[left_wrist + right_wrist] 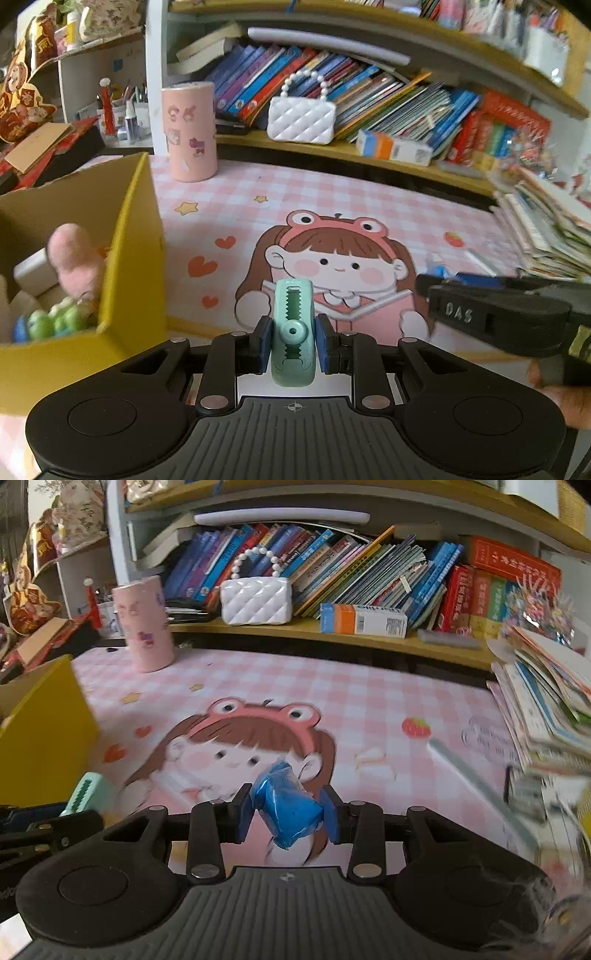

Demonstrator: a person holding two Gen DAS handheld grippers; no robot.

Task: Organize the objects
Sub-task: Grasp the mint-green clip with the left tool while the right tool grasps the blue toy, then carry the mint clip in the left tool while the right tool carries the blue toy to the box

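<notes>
both grippers loaded above the pink checked desk mat (332, 192).

the left gripper (293, 341) is clamped on a mint green toothed clip (293, 332), with the yellow cardboard box (129, 258) of toys just to its left. the right gripper (288, 814) pinches a blue wrapped packet (290, 808); the clip (86, 790) shows at its far left.

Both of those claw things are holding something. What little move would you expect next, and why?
Probably the left gripper swings left over the yellow cardboard box to drop its mint green correction tape. Its jaws are shut on it, the box stands open just to its left with toys already inside, and the right gripper holds a blue wrapped packet farther away.
</notes>
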